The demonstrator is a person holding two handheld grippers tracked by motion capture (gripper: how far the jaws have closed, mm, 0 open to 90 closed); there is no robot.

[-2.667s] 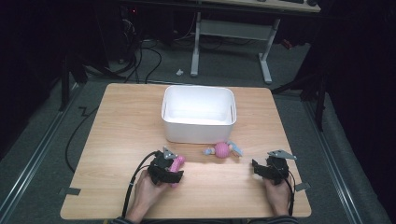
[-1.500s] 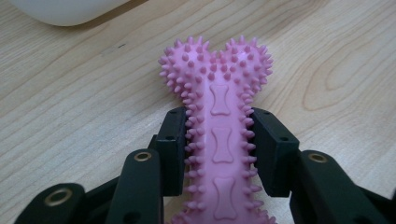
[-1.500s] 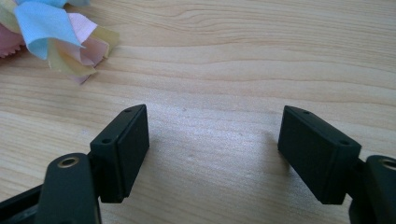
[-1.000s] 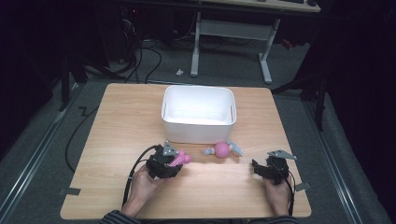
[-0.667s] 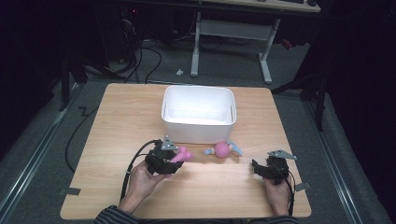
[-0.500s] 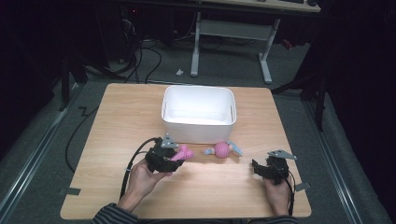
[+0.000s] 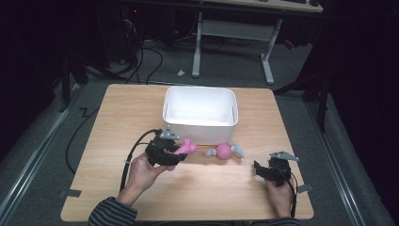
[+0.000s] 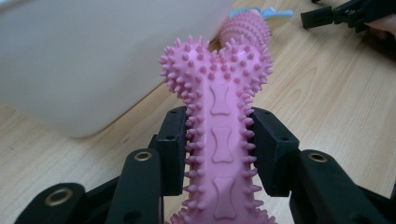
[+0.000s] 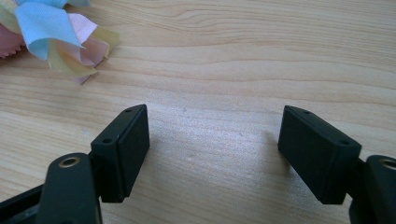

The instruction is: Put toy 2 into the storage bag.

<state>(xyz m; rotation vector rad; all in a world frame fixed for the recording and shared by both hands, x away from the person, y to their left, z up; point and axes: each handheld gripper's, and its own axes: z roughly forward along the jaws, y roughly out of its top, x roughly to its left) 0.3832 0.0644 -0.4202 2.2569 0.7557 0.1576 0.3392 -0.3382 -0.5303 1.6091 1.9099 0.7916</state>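
Setting: dark room, cables on a grey floor, a wooden desk lit from above. Landmark: white bin, open-topped, on the far middle of the desk.

Item 1. Pink bone, a spiked rubber chew toy with small bone shapes moulded along its shaft. Held just in front of the bin's near-left corner, knobbed end toward the bin. Clamped across the shaft by the left tool, jaws pressed into the spikes on both sides. Judged reason: a mid-shaft grip keeps the knobbed end free to clear the bin wall, so a drop into the bin looks likely.

Item 2. Pink ball, spiked, with pastel cloth strips tied to it. Lies on the desk just in front of the bin's near wall, right of the bone, untouched.

Item 3. Right tool. Rests low over bare wood, in front of and right of the bin, jaws wide apart and empty, the ball's strips near. Judged reason: waiting its turn.

Writing, brands, labels: none legible on any item.
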